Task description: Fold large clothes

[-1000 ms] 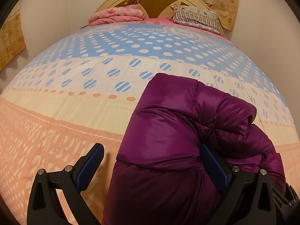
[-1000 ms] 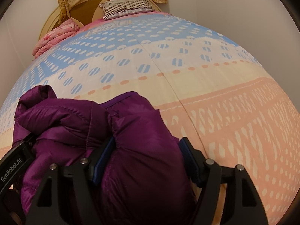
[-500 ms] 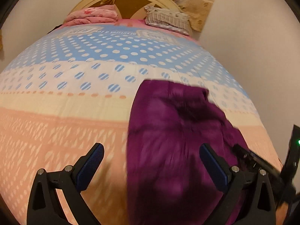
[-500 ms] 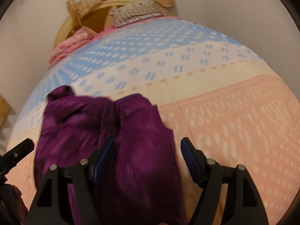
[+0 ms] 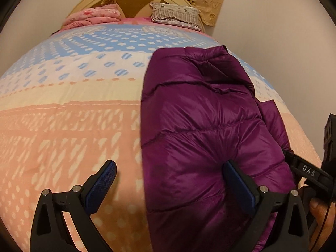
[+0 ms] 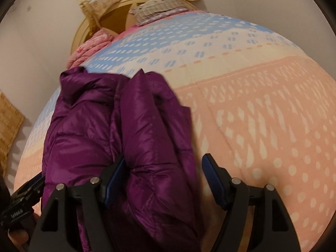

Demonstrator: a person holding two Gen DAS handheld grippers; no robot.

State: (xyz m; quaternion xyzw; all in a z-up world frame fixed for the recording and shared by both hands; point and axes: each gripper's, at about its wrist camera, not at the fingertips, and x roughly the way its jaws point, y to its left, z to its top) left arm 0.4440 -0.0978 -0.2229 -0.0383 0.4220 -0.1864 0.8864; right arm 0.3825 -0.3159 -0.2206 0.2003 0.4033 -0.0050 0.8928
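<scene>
Left of the purple down jacket (image 5: pixel 201 130): left gripper (image 5: pixel 172 185), fingers spread wide, right pad (image 5: pixel 239 187) pressed into the jacket's near edge, left pad over bare bedspread (image 5: pixel 63 126). Jacket bunched (quilted, shiny) on the bedspread. Right of it: right gripper (image 6: pixel 163 181), also wide apart, left pad (image 6: pixel 114 177) against the jacket.

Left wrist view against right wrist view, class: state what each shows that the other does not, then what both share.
Only the left wrist view shows the right gripper's handle marked DAS and the left gripper, jaws open. Only the right wrist view shows a woven mat on the floor and the right gripper, jaws open. Both show the purple puffer jacket on the dotted bedspread, the pink quilt and the headboard.
</scene>
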